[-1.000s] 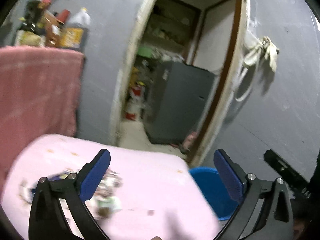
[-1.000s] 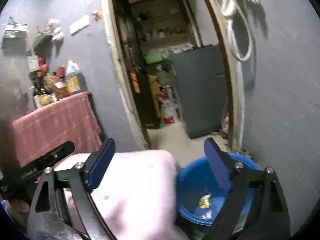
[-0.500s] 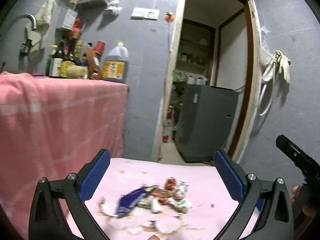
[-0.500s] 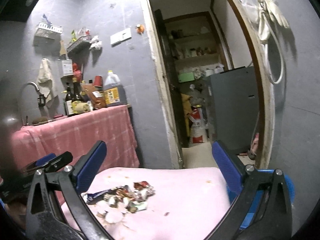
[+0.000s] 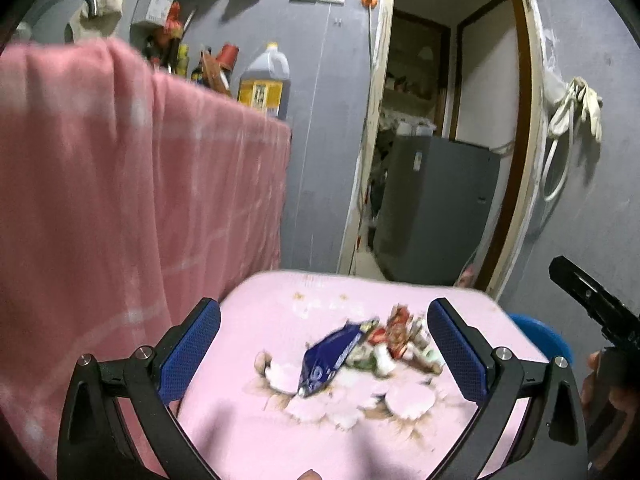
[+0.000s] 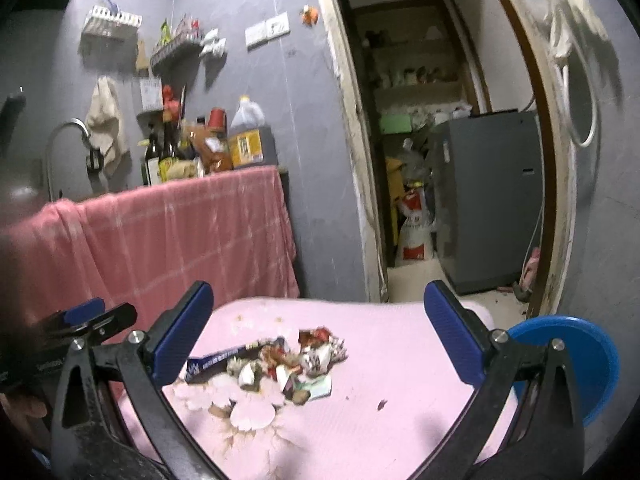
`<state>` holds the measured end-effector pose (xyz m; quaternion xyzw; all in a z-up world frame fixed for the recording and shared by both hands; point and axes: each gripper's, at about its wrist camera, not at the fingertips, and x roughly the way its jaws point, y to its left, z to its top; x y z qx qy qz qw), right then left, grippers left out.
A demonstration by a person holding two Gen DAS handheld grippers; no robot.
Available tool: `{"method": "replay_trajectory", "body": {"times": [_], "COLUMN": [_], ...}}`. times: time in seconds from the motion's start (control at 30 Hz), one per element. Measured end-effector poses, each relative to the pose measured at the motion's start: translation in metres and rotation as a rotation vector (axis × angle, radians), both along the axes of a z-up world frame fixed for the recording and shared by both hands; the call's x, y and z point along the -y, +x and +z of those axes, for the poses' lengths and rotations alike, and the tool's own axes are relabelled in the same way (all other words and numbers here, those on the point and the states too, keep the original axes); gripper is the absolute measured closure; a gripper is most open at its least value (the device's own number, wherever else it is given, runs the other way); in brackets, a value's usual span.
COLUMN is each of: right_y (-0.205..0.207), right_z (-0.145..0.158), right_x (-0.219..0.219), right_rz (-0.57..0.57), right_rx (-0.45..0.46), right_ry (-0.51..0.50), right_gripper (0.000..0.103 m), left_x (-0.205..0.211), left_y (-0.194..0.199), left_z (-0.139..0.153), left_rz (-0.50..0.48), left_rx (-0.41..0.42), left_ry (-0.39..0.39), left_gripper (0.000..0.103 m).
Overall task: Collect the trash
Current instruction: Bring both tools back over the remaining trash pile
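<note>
A pile of trash (image 5: 384, 346) lies on a pink flowered table (image 5: 280, 432): a blue wrapper (image 5: 328, 358) and several crumpled scraps. It also shows in the right wrist view (image 6: 288, 364), with the blue wrapper (image 6: 218, 362) at its left. My left gripper (image 5: 324, 354) is open and empty, held above the table with the pile between its fingers in view. My right gripper (image 6: 318, 340) is open and empty above the table too. A blue bin (image 6: 592, 364) stands low at the table's right edge.
A counter draped in pink cloth (image 6: 168, 232) stands left, with bottles and a jug (image 6: 248, 136) on top. A doorway behind the table leads to a grey appliance (image 6: 488, 196). The blue bin's rim (image 5: 540, 332) shows at right, beside the other gripper (image 5: 592, 300).
Both views have swung left from the blue bin to the table. The trash pile is now between the fingers of each gripper. Both grippers stay open.
</note>
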<state>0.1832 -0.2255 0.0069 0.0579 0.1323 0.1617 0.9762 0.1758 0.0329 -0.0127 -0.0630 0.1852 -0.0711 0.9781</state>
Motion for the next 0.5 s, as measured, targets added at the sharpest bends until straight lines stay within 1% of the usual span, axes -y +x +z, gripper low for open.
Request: {"method": "replay_trajectory", "body": {"times": [0.1,0.27,0.4,0.47,0.5], "right_y": [0.007,0.017,0.028,0.032,0.035], "right_z": [-0.013,-0.030,-0.045,-0.053,-0.057], "right_x": [-0.005,-0.009,-0.009,-0.009,-0.010], "right_rz": [0.020,0.043,0.055,0.060,0.061], "right_rx": [-0.041,-0.102,-0.171,-0.203,-0.221], "right_ry": [-0.024,-0.048,-0.052,-0.055,-0.060], "right_gripper": [0.000,0.002,0.012,0.015,0.016], "left_x": [-0.003,-0.006,-0.009,-0.010,-0.010], "left_y": [0.005,0.017,0.026,0.031,0.035], "left_z": [-0.014,-0.027,-0.036,-0.040,-0.044], "left_rz": [-0.003,-0.016,-0.021,-0.029,-0.040], "left_rx": [-0.044,-0.109,-0.155,-0.180,-0.202], "left_ry": [-0.003,0.003,-0.006,-0.016,-0.021], "left_gripper": [0.001,0.002,0.002,0.005,0.010]}}
